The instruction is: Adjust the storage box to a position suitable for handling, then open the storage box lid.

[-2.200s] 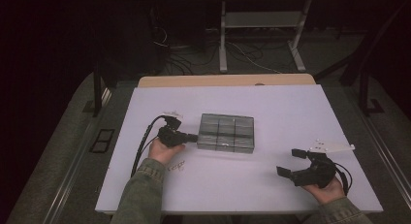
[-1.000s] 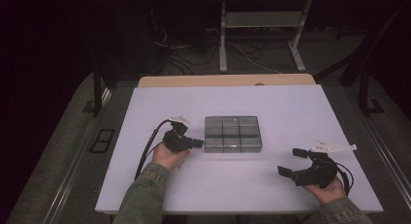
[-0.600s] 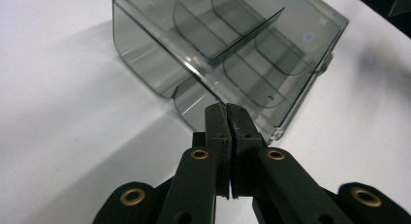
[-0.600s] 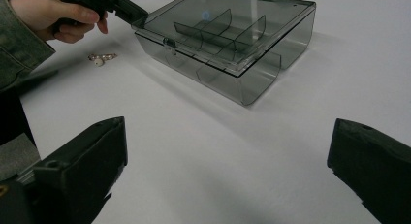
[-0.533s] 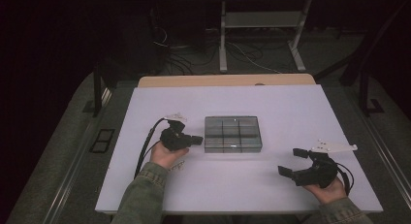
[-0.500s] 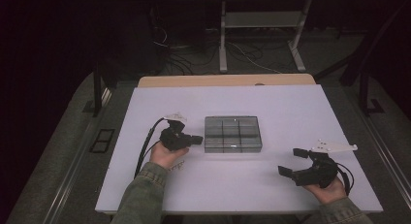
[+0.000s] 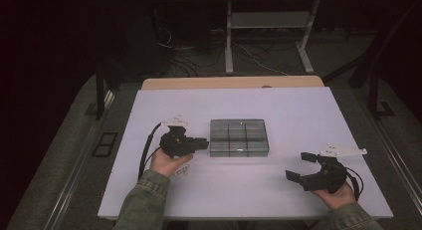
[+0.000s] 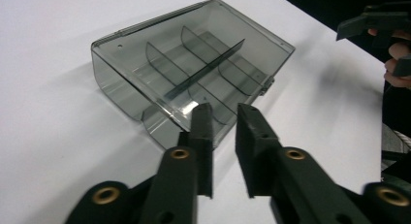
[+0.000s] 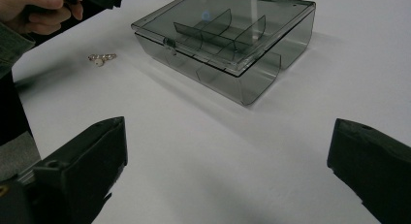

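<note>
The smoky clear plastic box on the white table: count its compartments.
6, in the smoky clear plastic box: three along the far side, three along the near side, split by one long divider and two cross dividers. None seem hidden.

Overhead camera; two low box (image 7: 239,137) close-ups

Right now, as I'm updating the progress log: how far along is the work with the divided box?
Done: the box sits flat, lid closed, compartments apparently empty. In hand: the left gripper is at its left end; its jaws have just been opening and grip nothing. Left: the small metal trinket lies loose on the table; the right gripper waits open.
</note>
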The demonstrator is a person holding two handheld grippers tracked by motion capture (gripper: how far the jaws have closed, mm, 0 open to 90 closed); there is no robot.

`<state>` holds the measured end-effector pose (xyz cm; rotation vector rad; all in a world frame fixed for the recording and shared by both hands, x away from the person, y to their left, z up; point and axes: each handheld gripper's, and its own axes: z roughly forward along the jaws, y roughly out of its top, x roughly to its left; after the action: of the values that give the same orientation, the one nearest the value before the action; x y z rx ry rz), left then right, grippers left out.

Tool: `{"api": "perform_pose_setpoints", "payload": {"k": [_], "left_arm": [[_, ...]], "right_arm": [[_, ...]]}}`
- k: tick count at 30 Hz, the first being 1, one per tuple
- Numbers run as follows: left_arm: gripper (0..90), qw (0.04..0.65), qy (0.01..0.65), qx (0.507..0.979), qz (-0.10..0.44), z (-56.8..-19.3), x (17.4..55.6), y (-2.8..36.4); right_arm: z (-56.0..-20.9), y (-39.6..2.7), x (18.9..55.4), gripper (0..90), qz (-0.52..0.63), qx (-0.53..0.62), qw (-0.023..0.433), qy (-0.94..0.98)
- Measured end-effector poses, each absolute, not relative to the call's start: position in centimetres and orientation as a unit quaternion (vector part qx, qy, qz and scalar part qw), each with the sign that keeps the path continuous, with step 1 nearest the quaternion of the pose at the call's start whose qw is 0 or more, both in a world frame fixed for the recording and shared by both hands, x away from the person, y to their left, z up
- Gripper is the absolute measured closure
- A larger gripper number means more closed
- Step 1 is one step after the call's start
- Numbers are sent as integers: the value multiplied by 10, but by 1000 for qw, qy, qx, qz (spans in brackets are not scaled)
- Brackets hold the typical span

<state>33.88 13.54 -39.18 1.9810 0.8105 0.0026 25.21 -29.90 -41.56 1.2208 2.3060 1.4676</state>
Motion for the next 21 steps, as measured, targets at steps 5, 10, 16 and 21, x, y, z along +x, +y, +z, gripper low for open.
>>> {"api": "perform_pose_setpoints", "payload": {"k": [5, 10, 16, 21], "left_arm": [[597, 484, 327, 812, 4, -390, 331, 134], [407, 482, 329, 812, 20, -392, 322, 130], [196, 477, 337, 811, 25, -396, 318, 127], [167, 464, 343, 816, 33, -401, 317, 123]], "right_arm": [[-416, -299, 253, 4, 488, 405, 75, 770], [-416, -299, 252, 5, 488, 406, 74, 769], [-416, -299, 252, 4, 489, 406, 74, 769], [-416, -299, 252, 5, 488, 404, 76, 770]]}}
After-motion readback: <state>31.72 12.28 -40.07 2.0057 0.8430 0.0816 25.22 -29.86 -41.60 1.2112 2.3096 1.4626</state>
